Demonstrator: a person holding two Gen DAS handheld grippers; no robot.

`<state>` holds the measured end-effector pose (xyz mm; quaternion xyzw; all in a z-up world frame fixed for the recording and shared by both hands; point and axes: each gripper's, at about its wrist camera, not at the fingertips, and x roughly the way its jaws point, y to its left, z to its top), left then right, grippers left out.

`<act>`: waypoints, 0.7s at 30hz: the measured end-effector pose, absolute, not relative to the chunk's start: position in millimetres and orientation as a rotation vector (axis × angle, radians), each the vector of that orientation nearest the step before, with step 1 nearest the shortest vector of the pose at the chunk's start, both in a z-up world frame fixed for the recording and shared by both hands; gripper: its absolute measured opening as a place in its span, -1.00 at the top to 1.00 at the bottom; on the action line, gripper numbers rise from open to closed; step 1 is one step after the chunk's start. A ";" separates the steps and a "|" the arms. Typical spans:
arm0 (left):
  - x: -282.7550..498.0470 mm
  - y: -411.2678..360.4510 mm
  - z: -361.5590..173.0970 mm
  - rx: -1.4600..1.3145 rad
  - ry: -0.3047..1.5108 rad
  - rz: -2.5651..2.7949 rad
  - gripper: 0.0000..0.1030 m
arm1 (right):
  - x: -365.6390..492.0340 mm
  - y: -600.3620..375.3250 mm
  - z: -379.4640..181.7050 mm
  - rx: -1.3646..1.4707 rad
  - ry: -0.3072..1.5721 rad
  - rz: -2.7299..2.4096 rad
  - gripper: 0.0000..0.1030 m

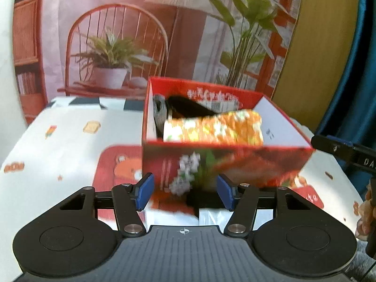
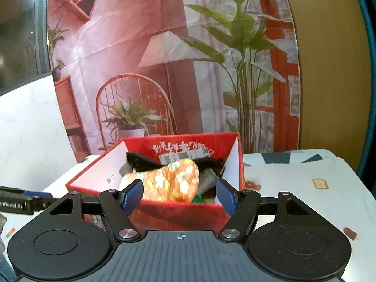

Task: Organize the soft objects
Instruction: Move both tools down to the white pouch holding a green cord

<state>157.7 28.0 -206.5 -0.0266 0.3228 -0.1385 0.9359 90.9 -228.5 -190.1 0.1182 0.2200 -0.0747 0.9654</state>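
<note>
On the left, the left gripper (image 1: 184, 193) stands with its fingers apart and nothing between them, low before the red box's (image 1: 225, 164) printed front wall. The box rests on the patterned surface (image 1: 58, 145). Inside lie an orange floral roll (image 1: 213, 128), a black piece (image 1: 188, 107) and a grey one (image 1: 159, 110). On the right, the right gripper (image 2: 179, 197) is likewise spread and empty, facing the box's near wall. The packing looks largely done; I judge the next move calls for tucking the roll down or seeking another soft item.
</note>
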 end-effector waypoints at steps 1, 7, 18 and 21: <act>155.0 28.7 -211.3 -0.063 0.673 -0.284 -0.19 | 86.0 -226.7 -191.0 0.240 0.448 -0.150 -0.27; 146.3 24.5 -238.4 -0.064 0.750 -0.304 -0.09 | 65.0 -214.5 -203.6 0.236 0.488 -0.129 -0.26; 144.3 23.5 -266.1 -0.109 0.843 -0.339 0.10 | 61.3 -190.2 -264.1 0.295 0.723 -0.033 -0.14; 143.5 24.4 -270.3 -0.111 0.854 -0.338 0.12 | 62.7 -179.3 -271.1 0.272 0.745 -0.009 -0.13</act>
